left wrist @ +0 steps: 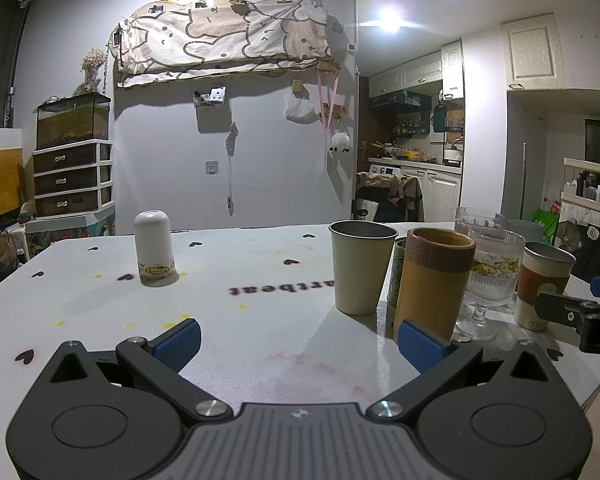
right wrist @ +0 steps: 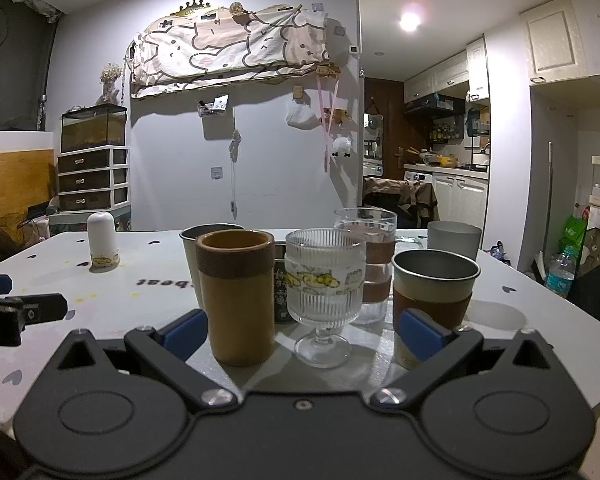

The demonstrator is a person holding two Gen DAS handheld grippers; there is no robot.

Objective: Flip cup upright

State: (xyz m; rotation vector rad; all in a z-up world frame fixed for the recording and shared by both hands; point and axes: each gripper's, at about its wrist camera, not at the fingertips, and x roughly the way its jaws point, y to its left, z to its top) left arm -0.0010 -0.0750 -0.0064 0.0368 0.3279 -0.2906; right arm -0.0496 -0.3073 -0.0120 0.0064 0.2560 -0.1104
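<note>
Inverted white round-topped cup (left wrist: 155,245) at 11 o'clock on the table (left wrist: 260,280): probably light, rigid, smooth; best gripped mid-body. Left gripper (left wrist: 298,342) and right gripper (right wrist: 302,332) jaws released, empty.

White cup (left wrist: 154,246) stands inverted on table (left wrist: 260,280).

A lived-in home: a cartoon-print cloth (left wrist: 224,36) draped on the wall, plastic drawers (left wrist: 73,178) under a glass tank (left wrist: 74,120), and a kitchenette with cream cabinets (right wrist: 446,76) beyond the table (left wrist: 260,276)
</note>
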